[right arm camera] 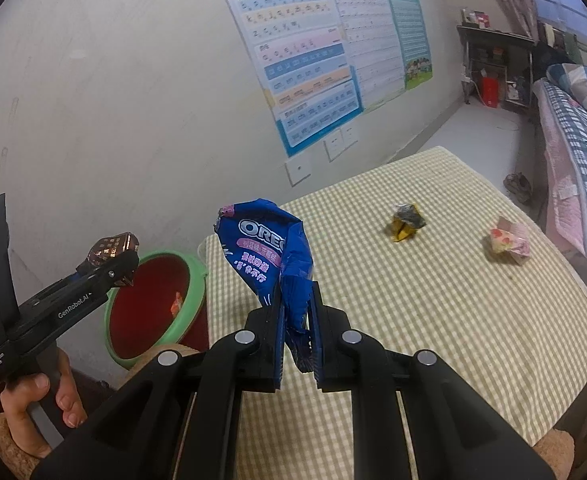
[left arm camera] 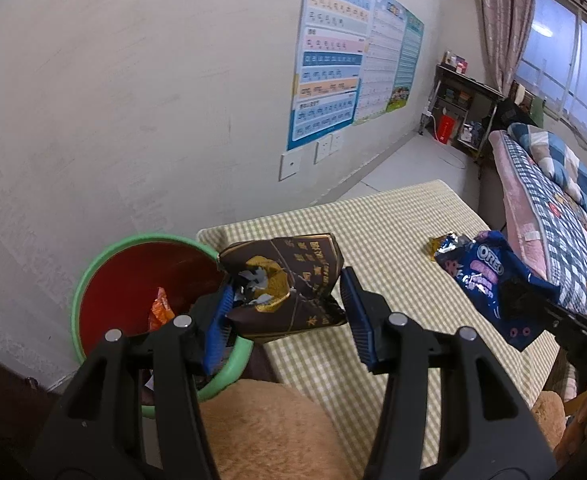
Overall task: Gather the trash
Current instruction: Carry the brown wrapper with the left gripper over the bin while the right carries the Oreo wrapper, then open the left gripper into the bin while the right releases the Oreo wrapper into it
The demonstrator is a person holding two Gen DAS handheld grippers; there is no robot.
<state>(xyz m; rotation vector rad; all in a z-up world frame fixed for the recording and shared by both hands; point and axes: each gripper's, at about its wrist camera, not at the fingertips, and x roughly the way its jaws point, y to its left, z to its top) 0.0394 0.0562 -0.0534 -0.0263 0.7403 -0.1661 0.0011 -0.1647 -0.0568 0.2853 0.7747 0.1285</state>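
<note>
My left gripper (left arm camera: 285,286) is shut on a crumpled brown and gold pack (left arm camera: 293,280), holding it at the near rim of a green bin (left arm camera: 93,272) with a red inside. The right wrist view shows that pack (right arm camera: 113,246) above the bin (right arm camera: 197,280) from the side. An orange wrapper (left arm camera: 160,312) lies inside. My right gripper (right arm camera: 297,292) is shut on a blue Oreo wrapper (right arm camera: 261,240), raised over the left end of the checked table (right arm camera: 453,340). A yellow and black wrapper (right arm camera: 407,224) and a pink wrapper (right arm camera: 509,244) lie further along the table.
The bin stands on the floor between the wall and the table's left end. A bed with a checked quilt (right arm camera: 573,128) runs along the right side. A person's hand (right arm camera: 33,396) in a fuzzy tan sleeve holds the left gripper's handle.
</note>
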